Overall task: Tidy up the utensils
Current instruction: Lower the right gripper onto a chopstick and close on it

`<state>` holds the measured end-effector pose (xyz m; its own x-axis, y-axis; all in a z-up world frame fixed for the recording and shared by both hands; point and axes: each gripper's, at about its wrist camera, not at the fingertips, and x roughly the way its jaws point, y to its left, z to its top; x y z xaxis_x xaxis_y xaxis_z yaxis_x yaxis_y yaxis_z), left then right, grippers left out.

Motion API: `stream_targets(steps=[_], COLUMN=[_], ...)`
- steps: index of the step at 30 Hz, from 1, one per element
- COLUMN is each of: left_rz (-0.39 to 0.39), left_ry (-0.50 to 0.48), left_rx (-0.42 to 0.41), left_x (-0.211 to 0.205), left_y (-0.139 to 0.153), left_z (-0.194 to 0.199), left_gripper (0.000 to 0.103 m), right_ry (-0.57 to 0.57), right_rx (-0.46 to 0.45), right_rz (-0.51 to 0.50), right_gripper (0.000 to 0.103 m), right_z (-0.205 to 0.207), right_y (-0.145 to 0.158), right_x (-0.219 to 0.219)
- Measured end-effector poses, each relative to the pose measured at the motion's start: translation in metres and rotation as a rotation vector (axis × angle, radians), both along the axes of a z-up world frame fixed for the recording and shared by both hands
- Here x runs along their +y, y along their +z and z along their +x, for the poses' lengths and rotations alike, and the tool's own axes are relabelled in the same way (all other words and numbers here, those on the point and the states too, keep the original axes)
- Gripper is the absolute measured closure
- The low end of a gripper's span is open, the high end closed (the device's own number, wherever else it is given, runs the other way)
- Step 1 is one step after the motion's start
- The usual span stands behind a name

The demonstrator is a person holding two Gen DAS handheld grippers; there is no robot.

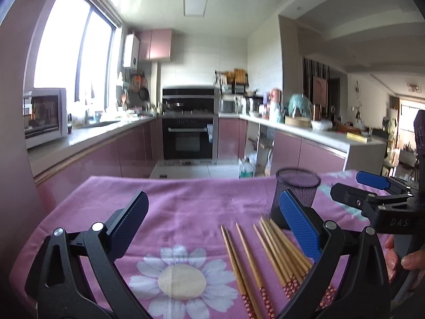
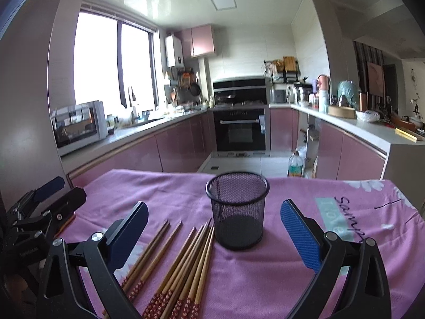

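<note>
Several wooden chopsticks [image 1: 268,250] with red patterned ends lie loose on the pink flowered cloth [image 1: 186,212]; in the right wrist view the chopsticks [image 2: 183,260] fan out left of centre. A black mesh cup [image 2: 237,210] stands upright and empty just beyond them, and the same cup [image 1: 297,191] shows partly behind my left gripper's right finger. My left gripper [image 1: 215,226] hovers open over the cloth, left of the chopsticks. My right gripper [image 2: 215,228] is open too, low over the chopsticks, in front of the cup. Each gripper shows at the other view's edge.
The table's far edge drops to a kitchen floor with a bottle [image 2: 295,165]. Pink cabinets, an oven [image 2: 240,130] and cluttered counters lie beyond. A person's hand [image 1: 403,257] holds the right gripper's handle at the right edge.
</note>
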<state>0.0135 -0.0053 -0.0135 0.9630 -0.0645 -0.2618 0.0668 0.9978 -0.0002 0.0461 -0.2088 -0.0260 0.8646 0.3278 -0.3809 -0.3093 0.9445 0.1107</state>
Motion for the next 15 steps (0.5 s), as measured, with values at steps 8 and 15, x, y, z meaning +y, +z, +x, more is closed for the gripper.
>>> stream_targets(steps=[8, 15], left_rz=[0.033, 0.057], left_ry=[-0.041, -0.108], left_rx=[0.185, 0.318], left_x=[0.000, -0.003], left_y=[-0.025, -0.052], left_z=[0.030, 0.058], left_gripper=[0.010, 0.025], right_ry=[0.089, 0.105], right_rx=[0.215, 0.355], right_rz=[-0.081, -0.118], right_gripper=[0.027, 0.055], right_z=[0.023, 0.042], right_y=[-0.037, -0.065], right_x=[0.016, 0.021])
